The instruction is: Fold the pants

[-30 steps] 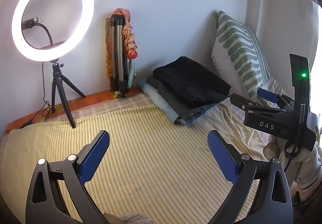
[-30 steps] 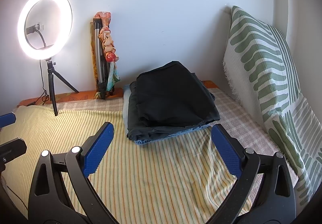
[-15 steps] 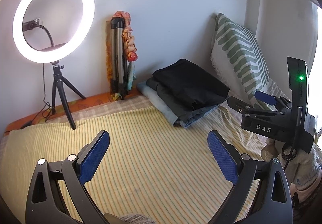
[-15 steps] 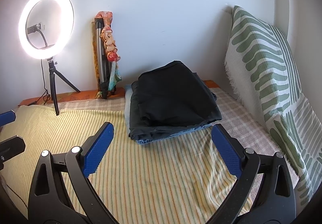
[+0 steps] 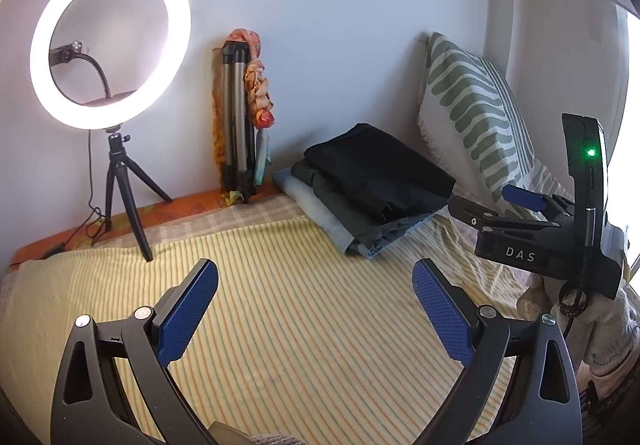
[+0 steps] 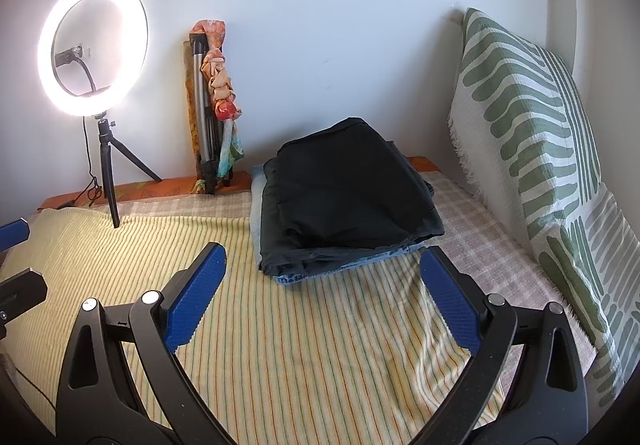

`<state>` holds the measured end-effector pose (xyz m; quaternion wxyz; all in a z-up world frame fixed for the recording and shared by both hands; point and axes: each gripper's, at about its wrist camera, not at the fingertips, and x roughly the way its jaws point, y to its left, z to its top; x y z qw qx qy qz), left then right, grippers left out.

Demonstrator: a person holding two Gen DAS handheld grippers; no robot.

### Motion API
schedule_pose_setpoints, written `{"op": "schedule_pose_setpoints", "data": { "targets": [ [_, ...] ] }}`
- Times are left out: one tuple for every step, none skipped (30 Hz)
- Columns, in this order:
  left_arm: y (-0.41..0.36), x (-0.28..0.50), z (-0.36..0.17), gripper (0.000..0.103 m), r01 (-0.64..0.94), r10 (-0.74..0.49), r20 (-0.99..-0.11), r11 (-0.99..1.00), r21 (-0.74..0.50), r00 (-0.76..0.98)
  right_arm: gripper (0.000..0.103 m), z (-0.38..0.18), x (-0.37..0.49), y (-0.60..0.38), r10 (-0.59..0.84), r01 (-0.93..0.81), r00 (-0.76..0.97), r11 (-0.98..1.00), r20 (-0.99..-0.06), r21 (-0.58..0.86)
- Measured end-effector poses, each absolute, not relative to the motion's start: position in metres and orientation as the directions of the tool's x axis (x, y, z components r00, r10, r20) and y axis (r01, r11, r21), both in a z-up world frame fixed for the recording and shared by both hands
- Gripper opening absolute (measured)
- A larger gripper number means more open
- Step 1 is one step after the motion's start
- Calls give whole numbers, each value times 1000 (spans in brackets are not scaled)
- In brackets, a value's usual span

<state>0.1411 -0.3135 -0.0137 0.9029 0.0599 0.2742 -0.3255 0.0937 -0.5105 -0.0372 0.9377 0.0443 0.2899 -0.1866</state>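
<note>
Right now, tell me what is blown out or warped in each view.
Left wrist view: the ring light is blown out to pure white, the window edge at far right is overexposed too, and fisheye bends the wall lines. Right wrist view: the same ring light glares; the pillow curves near the rim.

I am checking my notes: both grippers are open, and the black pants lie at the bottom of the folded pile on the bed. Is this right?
Not quite. The right wrist view shows the black pants on top of the pile, not at the bottom. Both the left gripper and right gripper are open.
</note>
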Motion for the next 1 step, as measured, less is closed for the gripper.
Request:
{"op": "schedule_pose_setpoints", "data": {
  "targets": [
    [-313, 141, -13, 98, 623, -555, -536, 780, -68, 636, 99, -38, 94, -511, -320, 375, 762, 927, -563, -20]
  ]
}}
